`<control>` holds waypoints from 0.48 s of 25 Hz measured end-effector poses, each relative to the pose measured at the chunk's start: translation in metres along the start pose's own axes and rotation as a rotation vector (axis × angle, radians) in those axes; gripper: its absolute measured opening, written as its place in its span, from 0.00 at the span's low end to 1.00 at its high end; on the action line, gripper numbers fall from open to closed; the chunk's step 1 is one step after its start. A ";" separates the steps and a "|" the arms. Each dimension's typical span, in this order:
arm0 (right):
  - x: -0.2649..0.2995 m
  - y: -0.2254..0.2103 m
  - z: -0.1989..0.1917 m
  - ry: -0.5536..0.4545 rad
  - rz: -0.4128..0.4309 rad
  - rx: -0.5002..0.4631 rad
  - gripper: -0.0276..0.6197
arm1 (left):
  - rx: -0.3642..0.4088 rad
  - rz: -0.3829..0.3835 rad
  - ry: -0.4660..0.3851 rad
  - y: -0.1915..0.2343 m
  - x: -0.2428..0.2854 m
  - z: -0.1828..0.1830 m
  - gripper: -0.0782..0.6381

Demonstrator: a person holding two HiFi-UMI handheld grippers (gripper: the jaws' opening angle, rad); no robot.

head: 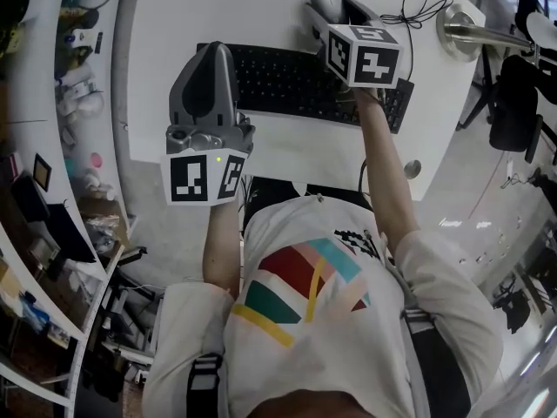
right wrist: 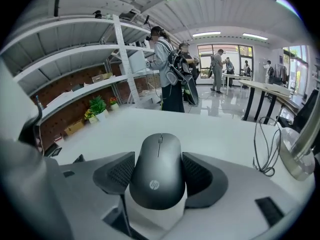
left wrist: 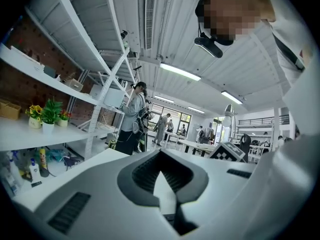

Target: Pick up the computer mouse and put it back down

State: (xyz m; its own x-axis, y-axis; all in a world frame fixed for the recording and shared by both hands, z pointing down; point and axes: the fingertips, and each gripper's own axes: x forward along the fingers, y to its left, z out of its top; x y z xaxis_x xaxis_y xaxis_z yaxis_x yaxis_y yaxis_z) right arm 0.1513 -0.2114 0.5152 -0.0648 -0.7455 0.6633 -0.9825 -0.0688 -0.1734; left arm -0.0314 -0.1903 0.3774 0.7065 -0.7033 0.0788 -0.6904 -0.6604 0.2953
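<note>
Two tools, one mouse, one keyboard. The left tool (head: 213, 55) is clenched on nothing, above the keyboard (head: 287, 84). The right tool (head: 335, 16) grasps the mouse (right wrist: 157, 171) near the far edge of the surface (head: 261, 151). Only the right gripper view shows the jaws pressing the mouse's sides; only the head view shows the keyboard.

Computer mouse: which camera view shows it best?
The right gripper view: the computer mouse fills the centre, top and logo clear, gripped by the right tool. The head view shows it small, its near end hidden behind that tool. The left gripper view shows none of it.
</note>
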 end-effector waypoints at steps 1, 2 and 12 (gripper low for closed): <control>-0.010 0.004 0.007 -0.019 0.008 -0.007 0.52 | 0.003 0.001 -0.008 -0.003 -0.002 0.007 0.17; -0.022 0.008 0.013 -0.041 0.018 -0.010 0.52 | 0.008 0.003 -0.017 -0.006 -0.004 0.015 0.17; -0.180 0.034 0.081 -0.361 0.093 0.003 0.52 | 0.088 -0.032 -0.176 -0.060 -0.016 0.093 0.17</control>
State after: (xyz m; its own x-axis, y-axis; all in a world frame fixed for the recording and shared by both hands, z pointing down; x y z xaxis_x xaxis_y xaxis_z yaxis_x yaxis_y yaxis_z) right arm 0.1436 -0.1332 0.3314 -0.0876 -0.9345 0.3449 -0.9747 0.0089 -0.2233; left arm -0.0157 -0.1638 0.2702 0.6955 -0.7116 -0.0991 -0.6844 -0.6982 0.2102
